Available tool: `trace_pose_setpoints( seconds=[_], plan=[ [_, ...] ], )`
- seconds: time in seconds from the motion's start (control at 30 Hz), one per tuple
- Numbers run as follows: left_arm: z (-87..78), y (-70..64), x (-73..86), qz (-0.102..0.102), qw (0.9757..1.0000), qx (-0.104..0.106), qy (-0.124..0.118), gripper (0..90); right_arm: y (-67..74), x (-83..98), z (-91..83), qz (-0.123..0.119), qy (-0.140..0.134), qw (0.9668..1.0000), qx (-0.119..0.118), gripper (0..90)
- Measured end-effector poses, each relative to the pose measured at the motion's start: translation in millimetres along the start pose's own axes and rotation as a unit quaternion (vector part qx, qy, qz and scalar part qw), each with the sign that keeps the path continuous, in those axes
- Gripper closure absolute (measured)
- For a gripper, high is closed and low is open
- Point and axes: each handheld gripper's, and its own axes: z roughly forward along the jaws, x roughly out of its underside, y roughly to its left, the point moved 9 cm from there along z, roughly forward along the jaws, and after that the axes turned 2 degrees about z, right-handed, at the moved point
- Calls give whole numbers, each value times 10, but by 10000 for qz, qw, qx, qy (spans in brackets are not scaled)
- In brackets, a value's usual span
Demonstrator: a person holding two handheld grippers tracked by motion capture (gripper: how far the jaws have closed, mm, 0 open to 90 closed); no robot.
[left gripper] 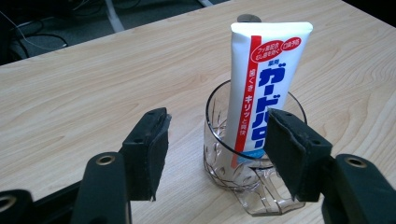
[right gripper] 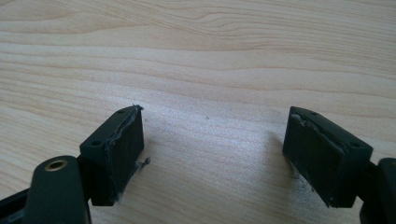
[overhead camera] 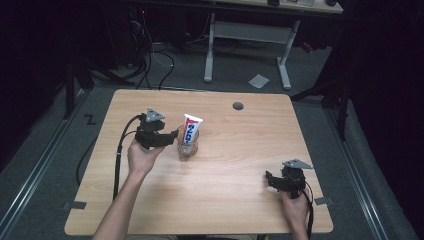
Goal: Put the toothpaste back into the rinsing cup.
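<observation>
Black jaws of my left gripper [left gripper: 212,154] stand parted, nothing pinched, just short of the glass [left gripper: 247,163]. Inside the glass a toothpaste tube [left gripper: 266,88] stands upright. I judge the tube light, soft and slick; grip its flat upper body. Glass: fragile, tippable. My right gripper [right gripper: 212,154] gapes empty, well apart from the glass.

Toothpaste tube [left gripper: 261,88], standing upright in the glass [left gripper: 219,158]: white face with a red vertical stripe. Large blue Japanese katakana run down the face, reading "ガードハロー" as far as visible. Beside them, smaller red characters read "歯ぐき キリッと". Two red ovals near the top hold white Japanese print too small to read.
</observation>
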Motion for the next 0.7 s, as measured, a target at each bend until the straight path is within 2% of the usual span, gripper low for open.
trace_pose_setpoints(
  seconds=[0.7],
  plan=[
    [-207,100,43,-117,9998,-62,-127,400,0,1,-1,0,9,10000,1,201]
  ],
)
